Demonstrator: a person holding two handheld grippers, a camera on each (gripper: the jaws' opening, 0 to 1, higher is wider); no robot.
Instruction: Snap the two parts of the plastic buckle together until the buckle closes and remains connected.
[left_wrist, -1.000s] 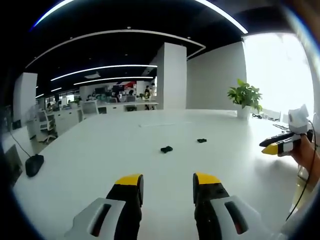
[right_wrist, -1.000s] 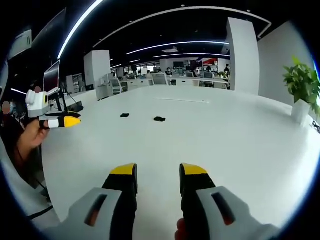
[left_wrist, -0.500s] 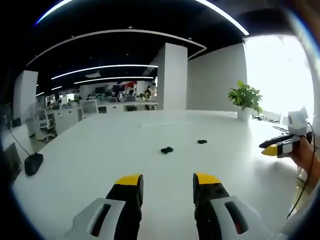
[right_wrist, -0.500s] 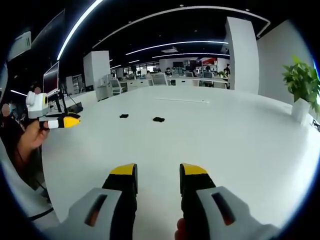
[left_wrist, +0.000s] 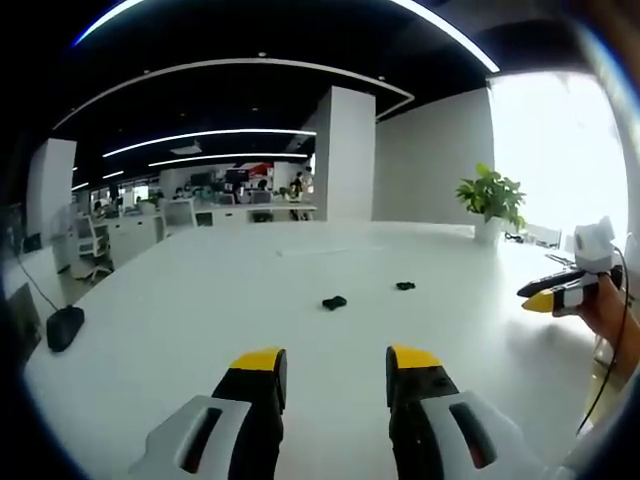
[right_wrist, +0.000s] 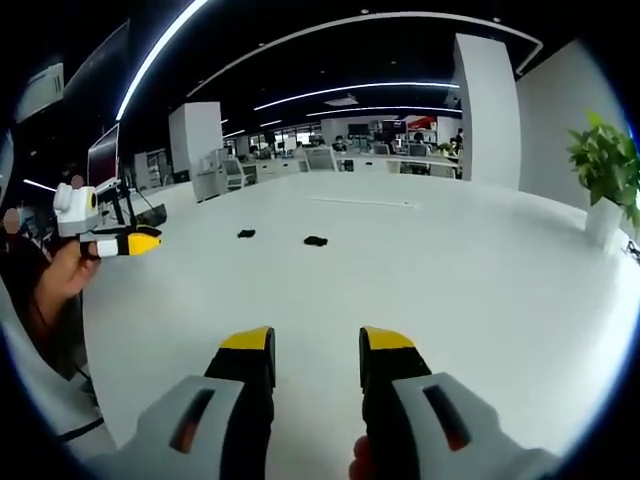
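Two buckle halves (left_wrist: 334, 302) (left_wrist: 405, 286) apart mid-table (left_wrist: 180, 330); both hand-held grippers (left_wrist: 336, 365) (right_wrist: 316, 350) wide, empty.

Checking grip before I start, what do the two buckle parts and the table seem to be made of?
The two buckle parts look like black, matte plastic, though too small to be sure. The table appears to be a smooth white laminate or painted top with a faint sheen, so probably slippery.

Two buckle parts on the table
Two small black plastic buckle parts (left_wrist: 334, 301) (left_wrist: 404, 286) lie apart, seemingly unjoined, mid-way across the broad white table (left_wrist: 200, 310), beyond both grippers.
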